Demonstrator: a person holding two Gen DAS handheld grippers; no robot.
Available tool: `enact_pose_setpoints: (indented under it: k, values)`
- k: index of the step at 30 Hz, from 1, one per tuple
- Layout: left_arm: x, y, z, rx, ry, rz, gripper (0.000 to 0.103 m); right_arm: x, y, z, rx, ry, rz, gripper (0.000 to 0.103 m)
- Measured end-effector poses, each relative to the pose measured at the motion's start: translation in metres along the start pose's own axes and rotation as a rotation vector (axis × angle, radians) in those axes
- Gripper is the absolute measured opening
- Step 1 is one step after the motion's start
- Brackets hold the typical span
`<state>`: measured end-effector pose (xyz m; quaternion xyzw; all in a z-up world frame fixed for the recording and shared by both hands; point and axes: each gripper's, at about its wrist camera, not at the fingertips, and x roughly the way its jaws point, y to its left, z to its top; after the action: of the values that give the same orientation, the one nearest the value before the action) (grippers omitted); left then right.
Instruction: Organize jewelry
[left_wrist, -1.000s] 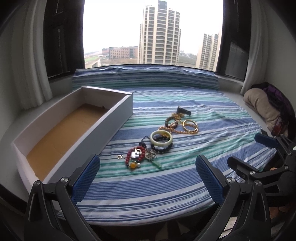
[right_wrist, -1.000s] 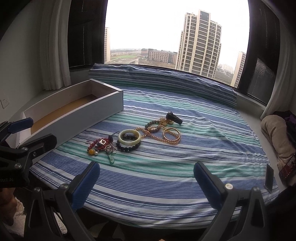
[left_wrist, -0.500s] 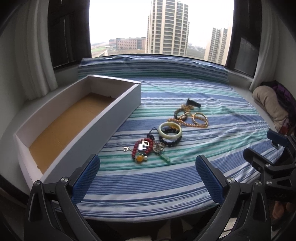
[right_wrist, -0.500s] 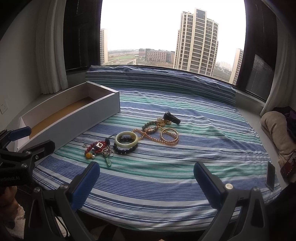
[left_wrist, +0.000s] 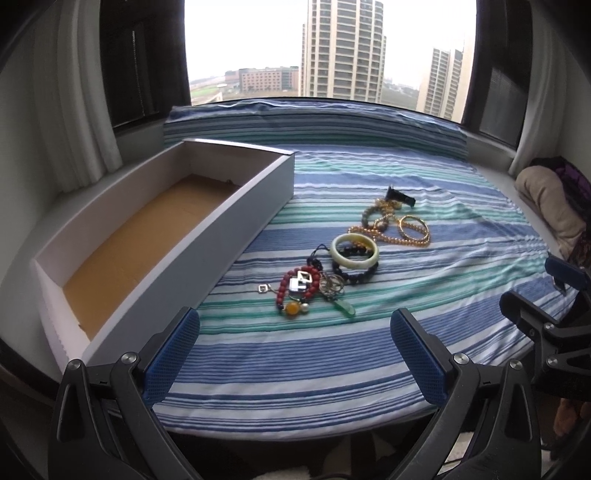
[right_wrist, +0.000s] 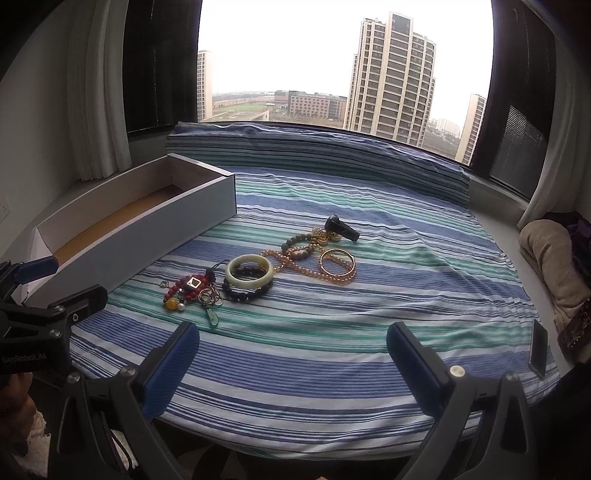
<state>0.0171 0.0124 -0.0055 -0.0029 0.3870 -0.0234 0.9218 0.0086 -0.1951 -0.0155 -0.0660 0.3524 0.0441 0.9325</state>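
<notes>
Both tools hung low at the near edge of the blue, green and white striped bedspread (left_wrist: 295, 350), and neither had anything in it. The left tool (left_wrist: 295, 352) sat released at the bottom of its frame, blue pads spread wide. The right tool (right_wrist: 291, 363) was the same, released and apart from everything.

Centre frame, the jewelry lay in a loose trail on the bedspread. Nearest was the red beaded bracelet with an amber bead and silver charm (left_wrist: 297, 286), touching a bunch of silver rings with a green pendant (left_wrist: 338, 295). Just beyond, the pale jade bangle (left_wrist: 354, 251) rested on a dark beaded bracelet (left_wrist: 356, 275). Further back ran the gold bead chain and gold bangle (left_wrist: 410, 230), with a small black clip (left_wrist: 400, 197) at the far end.

Left of frame stood the long white open box with a brown cardboard floor (left_wrist: 236, 221), beside the jewelry.
</notes>
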Motion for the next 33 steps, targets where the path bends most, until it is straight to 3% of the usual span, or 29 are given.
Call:
enact_pose_setpoints:
  k: [20,33]
  values:
    - [0.005,-0.008,-0.002,0.040,0.032,0.085,0.103,0.002,-0.006,-0.007,0.025,0.013,0.025,0.103]
    - [0.006,-0.007,-0.002,0.049,0.032,0.093,0.103,0.003,-0.006,-0.005,0.024,0.010,0.020,0.103]
